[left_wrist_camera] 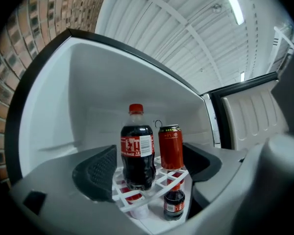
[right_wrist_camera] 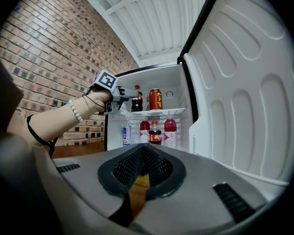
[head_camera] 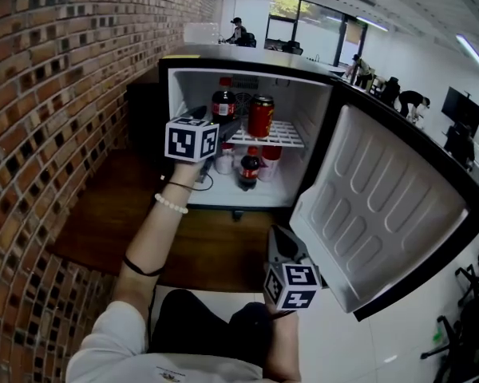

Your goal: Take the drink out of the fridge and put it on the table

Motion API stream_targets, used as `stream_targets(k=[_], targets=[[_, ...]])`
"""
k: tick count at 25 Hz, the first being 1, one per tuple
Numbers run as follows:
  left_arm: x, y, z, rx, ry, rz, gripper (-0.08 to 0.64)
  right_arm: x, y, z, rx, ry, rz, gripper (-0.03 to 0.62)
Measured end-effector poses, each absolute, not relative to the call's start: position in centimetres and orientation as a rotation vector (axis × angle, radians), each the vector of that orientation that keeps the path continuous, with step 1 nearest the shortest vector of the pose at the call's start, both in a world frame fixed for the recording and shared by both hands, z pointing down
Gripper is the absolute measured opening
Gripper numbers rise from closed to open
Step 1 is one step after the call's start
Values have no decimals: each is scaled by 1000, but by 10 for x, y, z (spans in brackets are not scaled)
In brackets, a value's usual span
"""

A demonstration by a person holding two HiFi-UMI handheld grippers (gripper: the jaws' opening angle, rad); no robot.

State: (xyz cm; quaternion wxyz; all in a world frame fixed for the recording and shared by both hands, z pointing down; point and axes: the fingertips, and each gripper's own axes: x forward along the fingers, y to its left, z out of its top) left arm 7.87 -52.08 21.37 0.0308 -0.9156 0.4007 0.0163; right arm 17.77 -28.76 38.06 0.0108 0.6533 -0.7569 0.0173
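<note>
While the fridge (head_camera: 190,94) stands open, upper shelf (head_camera: 286,137), one cola bottle (head_camera: 223,102), one can (head_camera: 260,116)

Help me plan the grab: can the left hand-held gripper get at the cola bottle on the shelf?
Probably yes: the door is open, the left hand-held gripper faces the bottle with jaws wide apart, and nothing stands before it, though the can sits close beside.

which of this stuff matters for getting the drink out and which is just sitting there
In the job: fridge, open; cola bottle on its upper shelf, likely the drink; left gripper, open, aimed at it.
Just there: red can; small cola bottle below; right gripper, shut, empty.
</note>
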Motion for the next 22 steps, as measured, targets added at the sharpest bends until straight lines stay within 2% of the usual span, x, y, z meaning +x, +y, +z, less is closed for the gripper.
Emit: stream_targets(k=[9, 14, 18, 22], targets=[[85, -561, 200, -2784, 1317, 5, 420, 181, -290, 385, 2041, -2359, 70, 12], [90, -570, 196, -2812, 1302, -4, 391, 184, -291, 385, 2046, -2358, 74, 12], [94, -571, 193, -2810, 1281, -7, 313, 187, -291, 385, 2055, -2351, 74, 12], [94, -571, 192, -2822, 1279, 9, 304, 187, -291, 382, 2054, -2353, 67, 12]])
